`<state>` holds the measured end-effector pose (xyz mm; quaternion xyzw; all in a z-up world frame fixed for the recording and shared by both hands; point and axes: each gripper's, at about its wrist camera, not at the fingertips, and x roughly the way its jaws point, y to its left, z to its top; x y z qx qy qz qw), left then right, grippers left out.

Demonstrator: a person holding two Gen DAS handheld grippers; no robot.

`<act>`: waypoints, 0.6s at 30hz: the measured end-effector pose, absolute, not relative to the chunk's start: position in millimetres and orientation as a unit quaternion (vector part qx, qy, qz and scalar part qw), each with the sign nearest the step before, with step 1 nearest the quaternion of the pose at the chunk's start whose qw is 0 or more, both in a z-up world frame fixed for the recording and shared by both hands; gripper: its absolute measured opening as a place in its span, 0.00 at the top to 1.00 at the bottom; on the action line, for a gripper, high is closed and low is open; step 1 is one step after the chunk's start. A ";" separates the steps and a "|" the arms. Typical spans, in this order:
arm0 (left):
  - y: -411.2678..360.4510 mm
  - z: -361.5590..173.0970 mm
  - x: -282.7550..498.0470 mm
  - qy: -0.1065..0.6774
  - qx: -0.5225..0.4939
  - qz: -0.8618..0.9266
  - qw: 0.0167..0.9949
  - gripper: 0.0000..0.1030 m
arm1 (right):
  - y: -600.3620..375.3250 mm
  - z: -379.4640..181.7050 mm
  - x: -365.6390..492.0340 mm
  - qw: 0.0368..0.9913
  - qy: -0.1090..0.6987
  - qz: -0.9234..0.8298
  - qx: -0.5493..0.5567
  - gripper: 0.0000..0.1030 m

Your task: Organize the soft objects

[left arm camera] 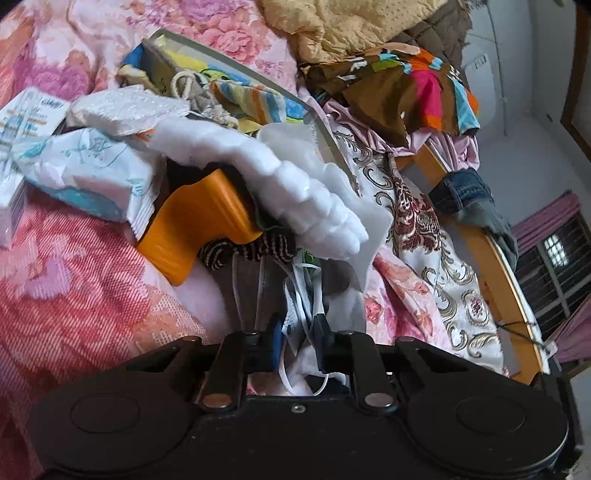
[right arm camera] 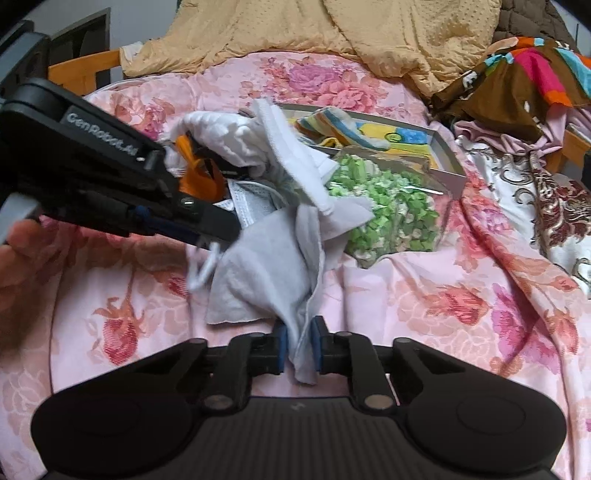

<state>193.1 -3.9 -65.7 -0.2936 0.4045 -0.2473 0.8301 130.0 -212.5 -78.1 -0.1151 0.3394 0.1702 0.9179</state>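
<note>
The right wrist view alone shows the right gripper (right arm camera: 299,349) with its blue pads clamped on a hanging fold of the thin white cloth (right arm camera: 266,266), a felt-like sheet crumpled on the pink floral bedspread (right arm camera: 424,314). There the left gripper (right arm camera: 225,230) reaches in from the left, fingers together at the cloth's far edge. The left wrist view shows that gripper (left arm camera: 295,341) nearly closed on white straps and cloth. Beyond lie a glossy orange plastic piece (left arm camera: 199,225), a striped fabric scrap (left arm camera: 243,249) and lumpy white foam (left arm camera: 295,184). Only the right view shows a clear bag of green bits (right arm camera: 388,210). A shallow grey tray (right arm camera: 454,177) behind it holds a striped towel (right arm camera: 332,122). A tan quilt (right arm camera: 332,33) lies farthest.
</note>
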 end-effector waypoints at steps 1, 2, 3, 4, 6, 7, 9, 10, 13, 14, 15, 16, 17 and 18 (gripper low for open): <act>-3.2 -65.6 192.4 0.405 -0.294 -0.243 0.831 0.88 | -213.7 -77.8 130.1 0.919 0.339 0.167 -0.115 0.93; -2.5 -65.5 191.8 0.407 -0.291 -0.238 0.833 0.90 | -215.1 -77.0 130.4 0.919 0.339 0.164 -0.113 0.93; -2.5 -65.3 191.5 0.408 -0.287 -0.234 0.834 0.92 | -216.1 -76.2 130.4 0.920 0.338 0.163 -0.112 0.94; -2.3 -65.1 191.1 0.410 -0.284 -0.231 0.836 0.92 | -216.6 -75.5 130.4 0.921 0.336 0.160 -0.112 0.94; -1.9 -64.6 190.3 0.413 -0.278 -0.226 0.837 0.94 | -217.7 -73.4 130.7 0.923 0.334 0.155 -0.114 0.95; -2.4 -63.4 189.6 0.415 -0.273 -0.223 0.839 0.94 | -218.6 -72.3 130.6 0.924 0.332 0.152 -0.114 0.95; -2.9 -60.3 187.9 0.419 -0.262 -0.216 0.842 0.95 | -221.7 -70.0 131.0 0.926 0.330 0.144 -0.112 0.95; -3.0 -58.8 186.7 0.421 -0.258 -0.213 0.843 0.95 | -223.3 -69.0 130.8 0.928 0.329 0.139 -0.110 0.95; -2.8 -54.4 181.0 0.429 -0.238 -0.200 0.848 0.96 | -230.4 -65.3 131.8 0.931 0.327 0.124 -0.104 0.95; -1.9 -53.5 178.6 0.432 -0.230 -0.193 0.851 0.96 | -233.2 -64.0 132.5 0.932 0.328 0.119 -0.100 0.95; -1.2 -52.8 176.9 0.435 -0.223 -0.186 0.852 0.96 | -236.2 -62.7 132.9 0.933 0.329 0.113 -0.096 0.95; -0.6 -52.5 175.3 0.438 -0.216 -0.177 0.854 0.96 | -239.5 -61.6 132.9 0.934 0.329 0.108 -0.092 0.95; 2.1 -52.8 174.5 0.442 -0.211 -0.167 0.856 0.96 | -243.0 -60.4 133.5 0.935 0.329 0.103 -0.087 0.95; 3.8 -53.2 174.5 0.446 -0.207 -0.160 0.856 0.96 | -246.3 -59.4 134.3 0.935 0.329 0.097 -0.084 0.95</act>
